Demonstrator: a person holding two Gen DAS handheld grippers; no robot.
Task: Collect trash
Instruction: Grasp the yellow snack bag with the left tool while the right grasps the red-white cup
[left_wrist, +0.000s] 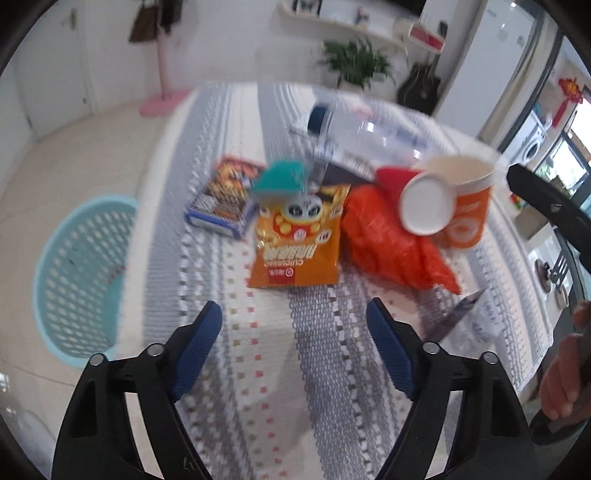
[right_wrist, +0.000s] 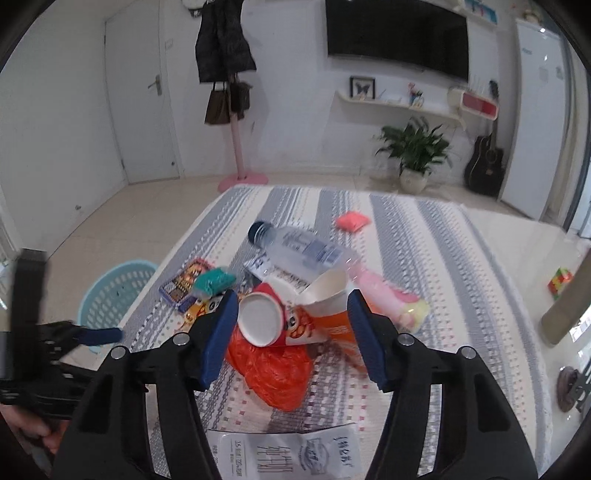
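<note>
Left tool (left_wrist: 293, 328): jaws apart, nothing between them, aimed down at bare striped cloth on the desk (left_wrist: 295, 387) just short of the orange snack bag (left_wrist: 295, 243). Right tool (right_wrist: 291, 328): jaws apart and empty, framing the tipped paper cup (right_wrist: 266, 317), whose white base faces the camera; the pads do not touch it.

Trash: piled together mid-desk. The tipped cup lies against a second, orange cup (right_wrist: 328, 302), both resting on a crumpled red plastic bag (right_wrist: 280, 373). Behind them lie a clear bottle (right_wrist: 306, 251) on its side, a pink wrapper (right_wrist: 388, 299), a teal packet (right_wrist: 214, 280) and a small printed box (left_wrist: 221, 199). A pink scrap (right_wrist: 351, 222) lies apart, farther back. A printed white pouch (right_wrist: 288, 454) sits nearest the right tool. The blue basket (left_wrist: 77, 280) stands on the floor beside the desk's left edge.

Risks, as judged: the cup is light and round, so a pinch across its base may squirt it sideways or crush it; it leans on its neighbour, so lifting one could roll the other or the bottle off the desk. The red bag may snag and drag along. Both tools converge on one pile and could collide.

Writing: the snack bag shows Latin capitals upside down, too blurred to read; the pouch bears handwritten-style characters, illegible.
</note>
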